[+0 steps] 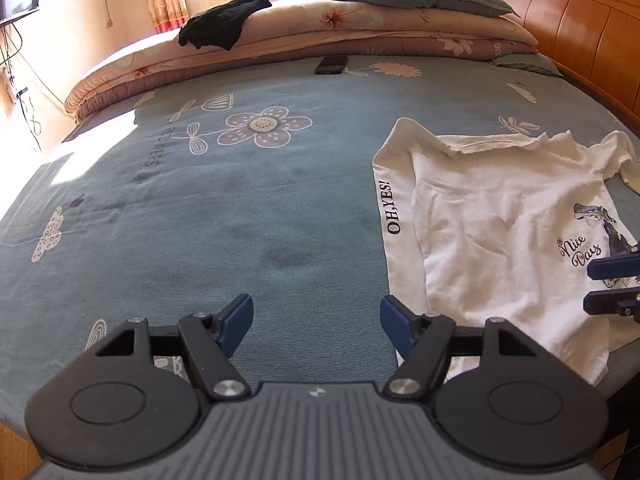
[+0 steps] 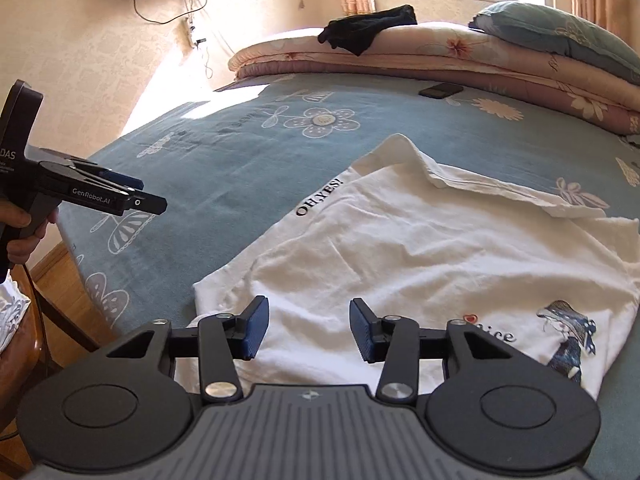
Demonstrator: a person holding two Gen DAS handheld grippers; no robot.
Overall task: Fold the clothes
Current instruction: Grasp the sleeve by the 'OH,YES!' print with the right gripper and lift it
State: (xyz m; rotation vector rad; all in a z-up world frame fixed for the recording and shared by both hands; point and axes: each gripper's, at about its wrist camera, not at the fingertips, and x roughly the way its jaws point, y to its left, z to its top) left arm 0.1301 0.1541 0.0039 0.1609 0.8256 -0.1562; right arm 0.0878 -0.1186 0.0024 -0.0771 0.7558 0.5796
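Evidently folding had barely begun: the white T-shirt [image 2: 400,248] lay crumpled on the bed [image 1: 240,208]. Both the left gripper [image 1: 316,322] and right gripper [image 2: 308,328] hung wide open, empty. Next likely called for pinching its near hem.

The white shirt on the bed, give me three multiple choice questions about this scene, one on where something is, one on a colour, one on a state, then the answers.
1. Where does the black phone lie?
A. On the pillow
B. On the blue sheet, beside the folded quilt
C. On the white shirt

2. What colour is the "OH,YES!" lettering on the white shirt?
A. Black
B. Red
C. Green

3. How does the right tool stand?
A. Shut on the shirt
B. Shut on the phone
C. Open, holding nothing

Answers:
1. B, the phone rests on the blue sheet at the foot of the folded quilt.
2. A, the letters along the shirt's left edge are black.
3. C, its blue pads are apart over the shirt with no cloth between them; the left tool is open too.
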